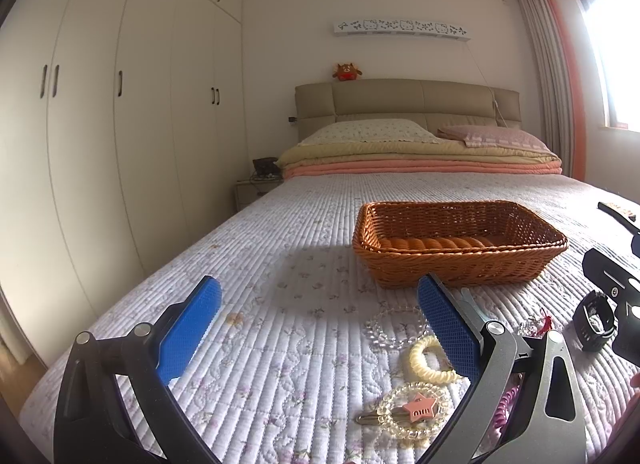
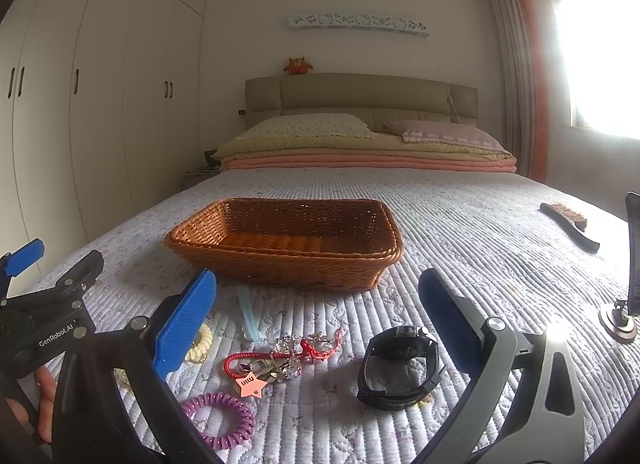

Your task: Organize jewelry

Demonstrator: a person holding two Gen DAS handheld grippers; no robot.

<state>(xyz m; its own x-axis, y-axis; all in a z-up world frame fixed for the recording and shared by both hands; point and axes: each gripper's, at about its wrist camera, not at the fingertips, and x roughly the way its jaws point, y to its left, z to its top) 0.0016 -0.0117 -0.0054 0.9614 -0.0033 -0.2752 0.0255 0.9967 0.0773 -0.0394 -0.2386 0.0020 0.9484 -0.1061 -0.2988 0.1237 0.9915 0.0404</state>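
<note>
Jewelry pile: I see it loose on the quilted bedspread (image 2: pixel 460 224), in front of the wicker basket (image 2: pixel 288 264), none of it inside.
Black watch: (image 2: pixel 400 368) lies on its side between my right fingers, touching neither.
Red cord with crystal beads: (image 2: pixel 296 348) tangled, left of the watch; a pink star clip (image 2: pixel 251 384) lies at its near end.
Purple coil hair tie: (image 2: pixel 220 420) nearest my right camera, just below the star clip.
Cream coil hair tie: (image 1: pixel 430 360) against the inner face of my left rig's right finger; partly hidden.
Clear bead bracelet: (image 1: pixel 394 328) just beyond the cream tie, toward the basket.
Second bead ring: (image 1: pixel 412 410) near edge, with another pink star clip (image 1: pixel 420 408) lying across it.
Pale blue strip: (image 2: pixel 249 314) between pile and basket; cannot tell what it is.
Basket: bare inside as far as I see.
Right gripper: (image 2: pixel 318 292) fingers spread wide, gripping nothing, low over the pile.
Left gripper: (image 1: pixel 320 296) fingers spread wide, nothing between them but bedspread.
Brush: (image 2: pixel 568 224) far right, well apart.
Small stand: (image 2: pixel 624 316) at the right edge.
</note>
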